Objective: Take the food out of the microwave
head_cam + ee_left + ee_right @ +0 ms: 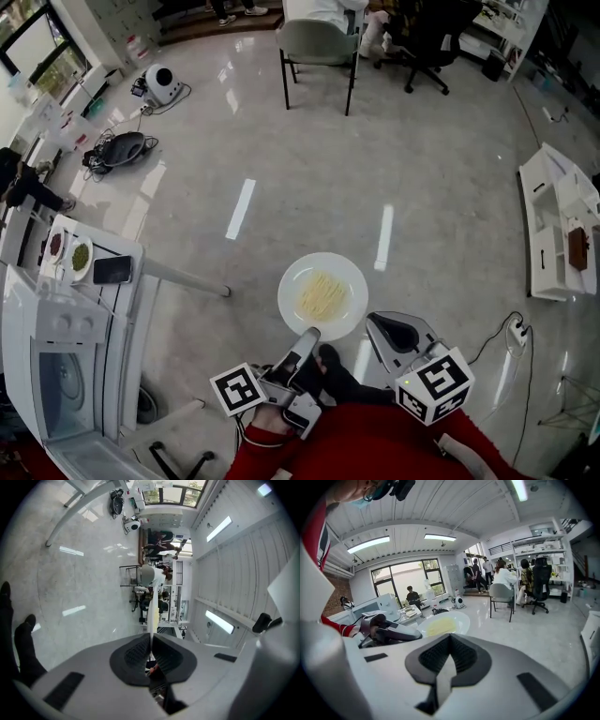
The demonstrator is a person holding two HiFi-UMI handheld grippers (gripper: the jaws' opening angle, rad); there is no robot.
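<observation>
A: Microwave at low left, and I can't tell whether its door is open. Left gripper is clamped on the near rim of the plate. The noodles are on it, out over the floor.

B: Advice: carry it level, since a one-edge hold may tip. Right gripper is just beside it, jaws together and empty, so it could steady the plate.

A: The plate's underside is hidden, and the set-down spot is unclear.

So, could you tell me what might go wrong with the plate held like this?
The round white plate is held only at its near rim by the left gripper, over the grey floor; it could tip or slip, spilling the pale noodles. The right gripper is shut and empty beside it, giving no support.
</observation>
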